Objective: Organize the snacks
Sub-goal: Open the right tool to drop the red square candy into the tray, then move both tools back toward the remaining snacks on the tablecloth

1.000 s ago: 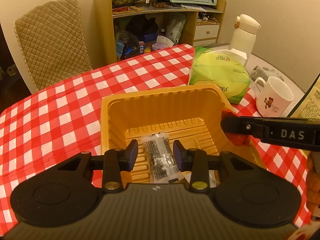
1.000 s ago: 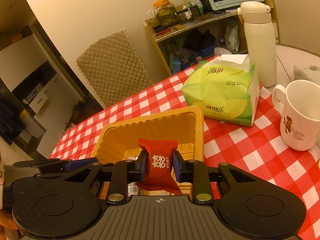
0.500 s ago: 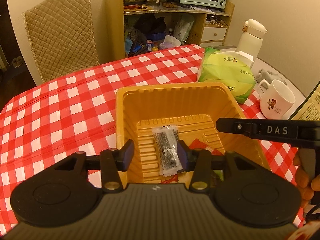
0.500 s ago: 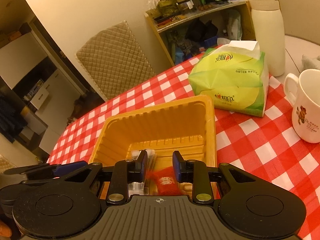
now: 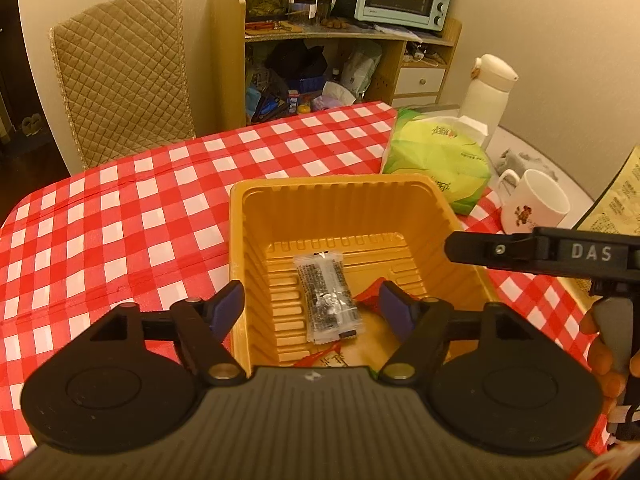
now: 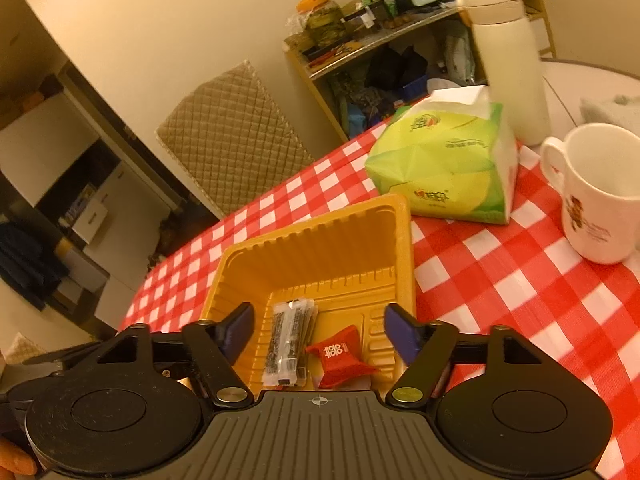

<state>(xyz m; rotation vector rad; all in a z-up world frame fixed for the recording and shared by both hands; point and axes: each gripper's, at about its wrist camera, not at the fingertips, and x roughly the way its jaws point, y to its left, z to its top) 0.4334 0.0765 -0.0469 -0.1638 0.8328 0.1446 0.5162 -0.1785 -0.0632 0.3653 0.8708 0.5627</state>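
Observation:
A yellow plastic tray [image 5: 332,196] [image 6: 404,248] sits on the red checked tablecloth. Inside it lie a clear packet of dark snack [image 5: 326,298] [image 6: 286,344] and a red candy packet [image 6: 340,356], whose corner shows in the left wrist view [image 5: 370,290]. My left gripper [image 5: 312,306] is open and empty above the tray's near end. My right gripper [image 6: 320,332] is open and empty above the tray, with the red packet lying below it. The right gripper's finger [image 5: 520,252] reaches in from the right in the left wrist view.
A green tissue pack [image 5: 436,160] [image 6: 444,164] lies behind the tray. A white mug [image 5: 534,200] [image 6: 600,192] and a white flask [image 5: 488,96] [image 6: 508,60] stand to the right. A quilted chair [image 5: 120,76] and a cluttered shelf [image 5: 320,64] are beyond the table.
My right gripper opened and let the red candy packet drop into the tray. My left gripper opened wider and drew back and up from the tray.

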